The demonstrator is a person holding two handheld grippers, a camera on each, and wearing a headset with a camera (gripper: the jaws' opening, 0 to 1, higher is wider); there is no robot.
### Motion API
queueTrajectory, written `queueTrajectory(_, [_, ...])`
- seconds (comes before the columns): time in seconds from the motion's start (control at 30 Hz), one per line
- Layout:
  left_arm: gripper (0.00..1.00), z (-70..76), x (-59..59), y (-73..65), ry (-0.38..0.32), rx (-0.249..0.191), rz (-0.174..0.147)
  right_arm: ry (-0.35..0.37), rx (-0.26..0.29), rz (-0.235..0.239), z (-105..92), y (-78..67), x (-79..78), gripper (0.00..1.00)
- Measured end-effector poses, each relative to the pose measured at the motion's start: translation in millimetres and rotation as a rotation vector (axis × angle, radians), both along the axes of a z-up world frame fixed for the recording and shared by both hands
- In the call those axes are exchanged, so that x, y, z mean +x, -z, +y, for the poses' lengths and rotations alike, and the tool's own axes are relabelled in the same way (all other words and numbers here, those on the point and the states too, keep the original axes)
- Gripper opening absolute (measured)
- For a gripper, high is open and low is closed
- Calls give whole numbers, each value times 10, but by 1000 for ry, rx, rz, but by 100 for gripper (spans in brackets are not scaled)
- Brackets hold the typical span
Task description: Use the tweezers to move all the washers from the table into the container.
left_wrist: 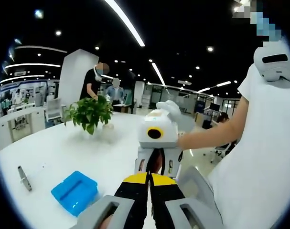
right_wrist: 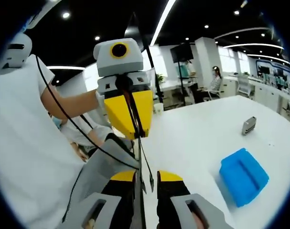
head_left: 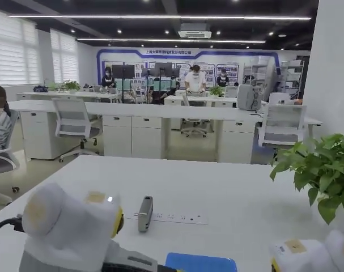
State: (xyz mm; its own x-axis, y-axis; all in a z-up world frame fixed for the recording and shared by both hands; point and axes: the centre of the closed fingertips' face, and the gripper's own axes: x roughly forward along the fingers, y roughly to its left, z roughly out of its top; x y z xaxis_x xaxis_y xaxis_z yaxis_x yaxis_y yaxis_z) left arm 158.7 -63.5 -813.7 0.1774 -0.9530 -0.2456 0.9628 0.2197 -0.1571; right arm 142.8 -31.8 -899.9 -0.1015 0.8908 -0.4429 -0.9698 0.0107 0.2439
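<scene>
Near the bottom edge of the head view, the blue container (head_left: pixel 200 262) lay on the white table (head_left: pixel 245 192); I could not make out what was in it. Just beyond it sat a small grey metal piece (head_left: pixel 145 213), and a leafy plant (head_left: pixel 325 170) stood at the right. Behind were rows of white desks (head_left: pixel 132 133), office chairs (head_left: pixel 75 122) and people (head_left: pixel 194 79) standing by the far wall.

From the left gripper view, my left gripper (left_wrist: pixel 148 183) had its yellow-tipped jaws drawn tight together. My right gripper (left_wrist: pixel 157 164) faced it, and the container lay on the table to the left.

From the right gripper view, the left gripper's jaws pinched the tweezers (right_wrist: pixel 145 162), whose thin legs reached down between my right gripper's jaws. Those jaws stood a little apart; whether they gripped the legs I could not tell. The container was on the table at the right.
</scene>
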Motion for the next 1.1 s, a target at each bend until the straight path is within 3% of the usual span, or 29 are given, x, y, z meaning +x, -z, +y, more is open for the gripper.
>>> queueTrajectory(0.27, [0, 55, 10, -109, 6, -10, -9, 15, 10, 0, -45, 92, -23, 7])
queueTrajectory(0.43, [0, 81, 15, -140, -5, -46, 2, 39, 81, 39, -17, -23, -13, 9])
queueTrajectory(0.63, [0, 92, 16, -143, -13, -67, 10, 16, 84, 34, 1, -37, -34, 3])
queueTrajectory(0.73, [0, 153, 6, -70, -17, -31, 6, -7, 0, -17, -85, 48, 13, 1])
queueTrajectory(0.87, [0, 213, 19, 16, -28, -1, 7, -23, -72, -59, -151, 113, 84, 1])
queueTrajectory(0.97, [0, 277, 19, 177, -20, 92, -11, -55, -151, -101, -214, 211, 119, 1])
queueTrajectory(1.1, [0, 289, -3, 323, -5, 149, -8, -97, -234, -139, -253, 321, 124, 1])
